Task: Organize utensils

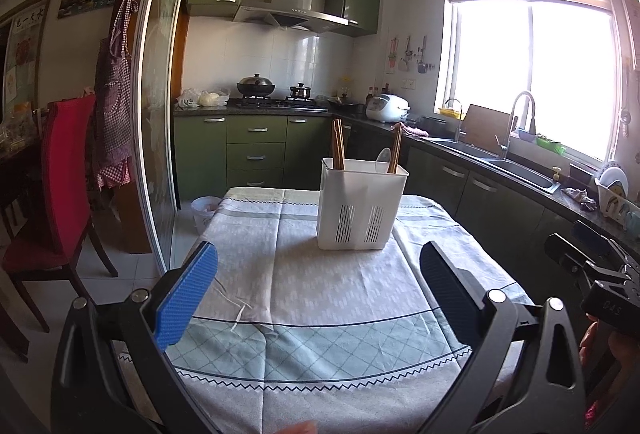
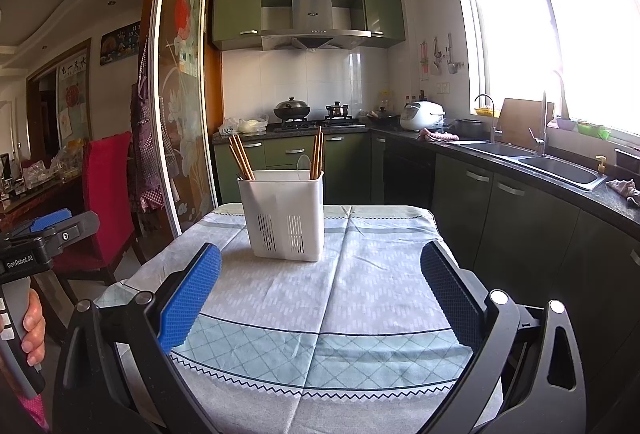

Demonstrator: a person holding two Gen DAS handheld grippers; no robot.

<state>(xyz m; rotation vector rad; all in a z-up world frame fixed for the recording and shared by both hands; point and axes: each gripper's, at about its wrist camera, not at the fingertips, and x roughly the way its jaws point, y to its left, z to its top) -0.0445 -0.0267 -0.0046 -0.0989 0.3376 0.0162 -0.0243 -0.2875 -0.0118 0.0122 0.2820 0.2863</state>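
A white plastic utensil holder (image 1: 360, 206) stands upright on the clothed table (image 1: 320, 294); it also shows in the right wrist view (image 2: 284, 214). Wooden chopsticks stand in its left side (image 1: 338, 144) (image 2: 241, 157) and its right side (image 1: 396, 146) (image 2: 317, 153). A pale spoon (image 1: 383, 156) (image 2: 304, 164) stands between them. My left gripper (image 1: 320, 254) is open and empty, well short of the holder. My right gripper (image 2: 322, 256) is open and empty, also short of the holder.
A red chair (image 1: 60, 170) stands left of the table beside a glass sliding door (image 1: 160, 114). Green cabinets, a stove with pots (image 1: 256, 86) and a sink (image 1: 520, 170) run along the back and right. A small bin (image 1: 204, 210) sits on the floor.
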